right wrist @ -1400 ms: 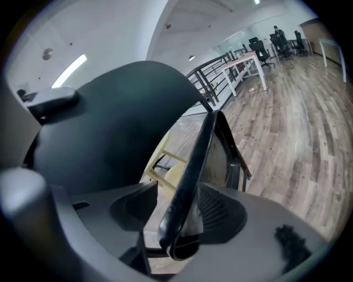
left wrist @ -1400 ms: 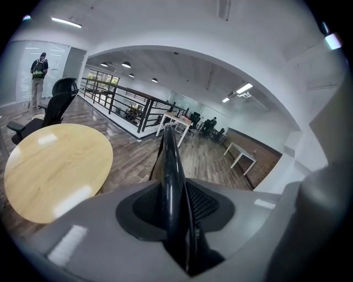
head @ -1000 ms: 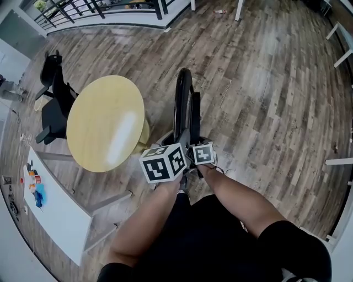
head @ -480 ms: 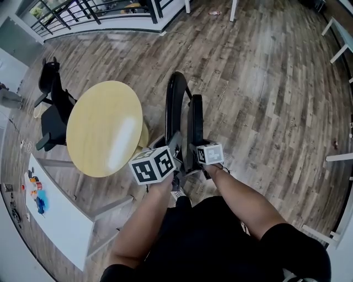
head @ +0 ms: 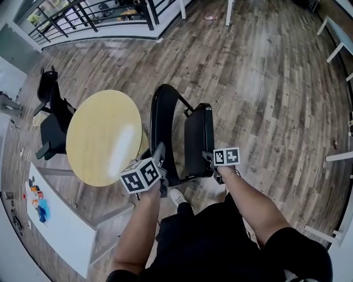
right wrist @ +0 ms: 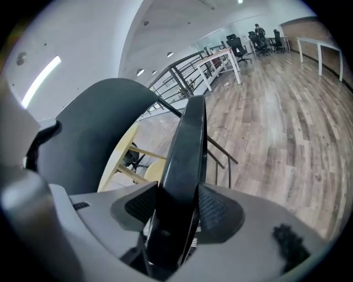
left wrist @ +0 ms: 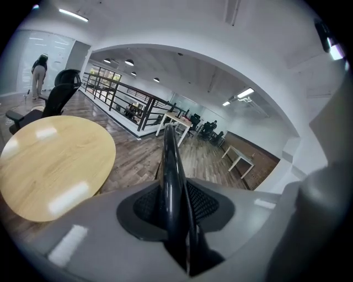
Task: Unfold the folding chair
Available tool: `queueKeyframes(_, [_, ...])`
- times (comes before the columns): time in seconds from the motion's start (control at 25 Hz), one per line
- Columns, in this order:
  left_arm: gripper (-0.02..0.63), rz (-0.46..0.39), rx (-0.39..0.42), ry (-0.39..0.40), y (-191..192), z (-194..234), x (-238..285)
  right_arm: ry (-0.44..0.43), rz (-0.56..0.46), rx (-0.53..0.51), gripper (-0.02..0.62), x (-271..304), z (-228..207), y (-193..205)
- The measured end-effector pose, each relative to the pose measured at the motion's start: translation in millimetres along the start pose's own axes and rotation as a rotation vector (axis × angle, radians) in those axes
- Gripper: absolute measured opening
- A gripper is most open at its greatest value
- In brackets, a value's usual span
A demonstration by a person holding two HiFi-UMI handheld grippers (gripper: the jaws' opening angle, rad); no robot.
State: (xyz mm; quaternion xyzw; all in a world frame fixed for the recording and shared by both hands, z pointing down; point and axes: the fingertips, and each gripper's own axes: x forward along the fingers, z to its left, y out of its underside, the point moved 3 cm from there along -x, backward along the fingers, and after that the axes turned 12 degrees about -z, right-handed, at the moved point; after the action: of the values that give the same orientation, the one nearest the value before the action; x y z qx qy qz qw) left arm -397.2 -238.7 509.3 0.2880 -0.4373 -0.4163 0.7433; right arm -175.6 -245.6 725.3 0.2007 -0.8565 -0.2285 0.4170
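The black folding chair stands on the wood floor in the head view, its backrest (head: 160, 126) and seat (head: 198, 140) spread apart in a V. My left gripper (head: 161, 160) is shut on the backrest's thin edge (left wrist: 168, 160), which runs up between its pads (left wrist: 207, 201). My right gripper (head: 209, 160) holds the thicker seat edge (right wrist: 187, 148) between its pads (right wrist: 218, 212). Its jaws have just been closing, with the seat panel filling the gap and touching both pads. The chair's legs are mostly hidden under the panels.
A round yellow table (head: 105, 137) stands close to the chair's left side. Behind it is a black office chair (head: 52, 110). A white table (head: 55, 220) with small items sits at lower left. My shoe (head: 177, 196) rests by the chair's foot. A railing (head: 94, 11) lines the far edge.
The chair has gone from folded nearly flat to spread open. My left gripper pulled the backrest left and my right gripper carried the seat right, both a little lower in the view.
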Motion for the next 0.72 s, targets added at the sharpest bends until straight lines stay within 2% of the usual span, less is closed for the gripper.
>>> queueKeyframes(0.16, [0.112,0.003,0.028,-0.049,3.8,16.0,-0.6,-0.007,-0.005,0.033,0.225,-6.3,-18.0,2.7])
queueKeyframes(0.72, [0.124,-0.007,0.043,-0.110,26.9,60.7,8.3,-0.040,-0.027,0.212,0.225,-25.0,-116.6,18.1])
